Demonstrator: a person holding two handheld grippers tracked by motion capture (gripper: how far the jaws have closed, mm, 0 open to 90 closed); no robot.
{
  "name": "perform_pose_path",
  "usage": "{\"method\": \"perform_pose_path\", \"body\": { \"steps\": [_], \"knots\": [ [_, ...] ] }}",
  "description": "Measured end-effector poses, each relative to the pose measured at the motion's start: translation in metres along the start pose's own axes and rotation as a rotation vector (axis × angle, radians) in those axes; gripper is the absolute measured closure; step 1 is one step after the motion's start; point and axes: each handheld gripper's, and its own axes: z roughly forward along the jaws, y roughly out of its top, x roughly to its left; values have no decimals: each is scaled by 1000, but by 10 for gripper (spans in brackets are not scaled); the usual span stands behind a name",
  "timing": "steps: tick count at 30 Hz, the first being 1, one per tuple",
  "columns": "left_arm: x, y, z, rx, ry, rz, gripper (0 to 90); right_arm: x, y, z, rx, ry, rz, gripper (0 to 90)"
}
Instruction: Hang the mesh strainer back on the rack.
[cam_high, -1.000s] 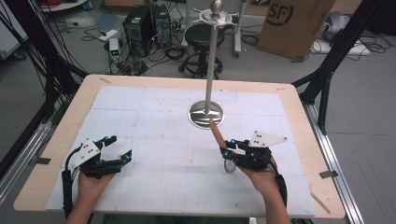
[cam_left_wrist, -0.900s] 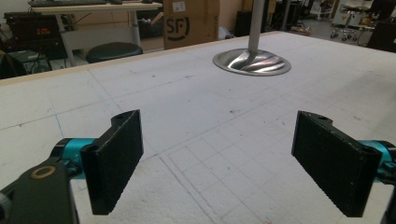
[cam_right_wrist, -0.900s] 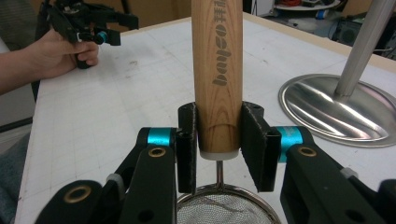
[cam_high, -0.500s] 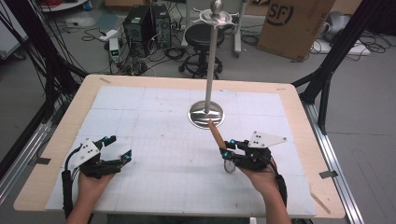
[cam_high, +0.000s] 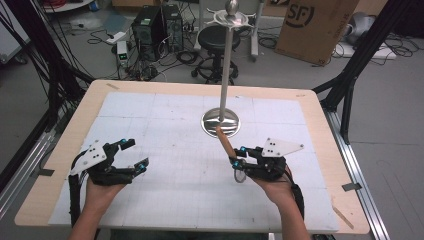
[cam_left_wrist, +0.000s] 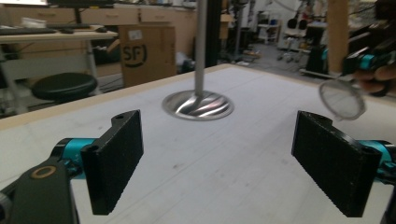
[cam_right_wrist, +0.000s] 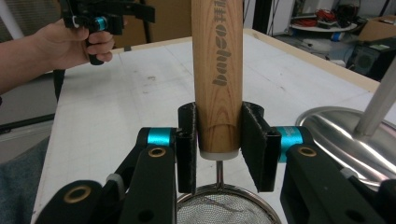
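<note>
"SF" in dark letters on the cardboard box (cam_high: 315, 27), on the floor beyond the table's far edge, right of the stand pole (cam_high: 226, 65); same logo in left gripper view. Wooden handle (cam_right_wrist: 218, 70) has printed lettering running lengthwise, approx "bayco", further chars not legible

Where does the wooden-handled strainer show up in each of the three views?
High view: the strainer sits right of centre, clamped in the right gripper, handle slanting toward the stand.
Left gripper view: its mesh bowl hangs at the right edge.
Right gripper view: handle upright at centre, mesh at the bottom.
Shared landmark: the stand's shiny round base.
</note>
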Motion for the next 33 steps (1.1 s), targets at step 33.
{"method": "perform_pose_path", "body": {
  "steps": [33],
  "knots": [
    [-41, 57, 76, -43, -294, 33, 174, 13, 24, 45, -41, 191, -23, 678]
  ]
}}
